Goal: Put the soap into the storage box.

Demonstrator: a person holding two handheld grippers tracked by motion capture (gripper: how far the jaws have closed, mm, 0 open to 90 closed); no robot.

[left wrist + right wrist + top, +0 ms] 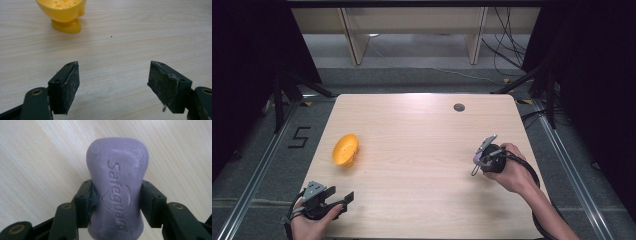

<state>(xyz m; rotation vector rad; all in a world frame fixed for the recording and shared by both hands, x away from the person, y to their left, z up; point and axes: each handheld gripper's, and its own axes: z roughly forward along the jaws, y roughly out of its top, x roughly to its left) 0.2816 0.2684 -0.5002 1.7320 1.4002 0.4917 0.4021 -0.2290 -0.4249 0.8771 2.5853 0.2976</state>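
Over the wooden table (412, 150), the right claw (116, 202) grips a purple soap bar (117, 182); the left claw (113, 85) gapes empty.

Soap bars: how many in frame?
1. The purple soap bar sits clamped at its waist in the right gripper, over the table's right side. The yellow dish at left looks empty, though its inside isn't fully visible.

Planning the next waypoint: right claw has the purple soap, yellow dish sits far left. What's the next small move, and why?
Probably carry the purple soap bar leftward across the table toward the yellow dish. The right claw is clamped on the bar's waist, and the dish looks empty. The left claw is open and holds nothing.
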